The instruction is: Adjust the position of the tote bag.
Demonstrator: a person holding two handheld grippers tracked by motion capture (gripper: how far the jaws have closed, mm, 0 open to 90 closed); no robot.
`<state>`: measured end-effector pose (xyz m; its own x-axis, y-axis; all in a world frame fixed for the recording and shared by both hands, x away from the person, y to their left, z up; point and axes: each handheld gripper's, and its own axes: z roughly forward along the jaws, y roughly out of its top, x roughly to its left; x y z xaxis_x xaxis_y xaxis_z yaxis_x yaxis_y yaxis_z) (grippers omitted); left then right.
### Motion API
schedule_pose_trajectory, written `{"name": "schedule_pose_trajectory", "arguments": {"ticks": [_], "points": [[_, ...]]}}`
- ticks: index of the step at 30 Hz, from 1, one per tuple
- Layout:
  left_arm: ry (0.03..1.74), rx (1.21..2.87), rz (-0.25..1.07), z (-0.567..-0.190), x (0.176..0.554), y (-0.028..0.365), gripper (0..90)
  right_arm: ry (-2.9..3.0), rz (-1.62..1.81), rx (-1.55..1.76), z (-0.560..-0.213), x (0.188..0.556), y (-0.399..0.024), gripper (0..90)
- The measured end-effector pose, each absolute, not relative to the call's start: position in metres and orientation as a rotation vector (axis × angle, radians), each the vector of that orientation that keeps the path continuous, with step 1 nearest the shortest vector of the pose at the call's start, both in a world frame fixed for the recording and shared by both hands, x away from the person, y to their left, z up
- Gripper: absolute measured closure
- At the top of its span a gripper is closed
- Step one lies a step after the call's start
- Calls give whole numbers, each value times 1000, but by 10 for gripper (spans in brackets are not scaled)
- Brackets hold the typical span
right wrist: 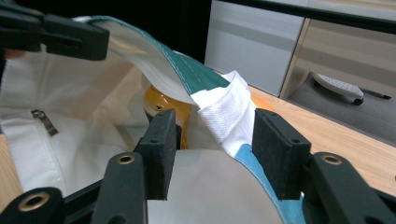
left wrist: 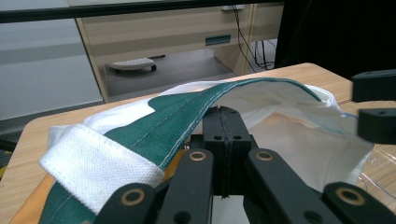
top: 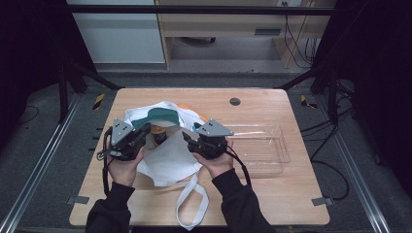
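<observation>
Wooden tabletop (top: 272, 194) carrying a white tote bag (top: 170, 160) with a green rim band, lying at centre-left beside a clear plastic tray (top: 262, 145) whose faint walls are hard to trace. The left gripper (top: 141, 133), jaws fully closed, pinches the green rim (left wrist: 187, 112) and holds the mouth up. The right gripper (right wrist: 212, 149) stands partly open, its pads astride the white strap (right wrist: 224, 116) without pressing it. An orange bottle (right wrist: 163, 105) inside the bag is mostly hidden by cloth; a small zipper pull (right wrist: 44, 121) hangs on the lining.
</observation>
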<state>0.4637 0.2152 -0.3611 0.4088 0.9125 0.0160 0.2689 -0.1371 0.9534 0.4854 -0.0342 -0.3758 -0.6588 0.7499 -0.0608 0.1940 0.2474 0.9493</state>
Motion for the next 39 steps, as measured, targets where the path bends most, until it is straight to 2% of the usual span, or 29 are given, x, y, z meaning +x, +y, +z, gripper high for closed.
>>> {"name": "schedule_pose_trajectory", "arguments": {"ticks": [4,8,11,12,15,16,25,29,32,34,35,36,37,39], "points": [[1050,1652,799,-362,463,214,899,2024,1391,867,-381,493,-26,483],[1050,1654,794,-363,463,214,899,2023,1376,884,-386,498,-22,528],[1046,1660,795,-363,462,214,899,2026,1361,895,-387,499,-22,626],[1047,1658,795,-363,461,213,899,2027,1357,894,-387,499,-21,683],[1041,1664,794,-364,460,211,899,2030,1352,894,-388,499,-20,732],[1039,1670,793,-364,460,211,899,2028,1344,895,-387,498,-20,782],[1010,1696,796,-363,441,212,850,2012,1370,921,-381,500,-25,825],[976,1697,827,-355,426,213,796,2021,1370,920,-381,499,-25,825],[969,1667,855,-342,418,218,707,2021,1370,922,-380,499,-25,825],[969,1656,860,-340,417,219,685,2020,1371,922,-379,499,-25,825],[969,1653,864,-336,418,221,629,2022,1370,922,-378,498,-25,824],[974,1654,865,-335,419,223,629,2022,1370,922,-378,498,-25,824],[980,1657,863,-334,421,225,571,2025,1370,923,-378,498,-26,824],[1000,1664,849,-334,426,229,529,2027,1369,922,-378,498,-26,824]]}}
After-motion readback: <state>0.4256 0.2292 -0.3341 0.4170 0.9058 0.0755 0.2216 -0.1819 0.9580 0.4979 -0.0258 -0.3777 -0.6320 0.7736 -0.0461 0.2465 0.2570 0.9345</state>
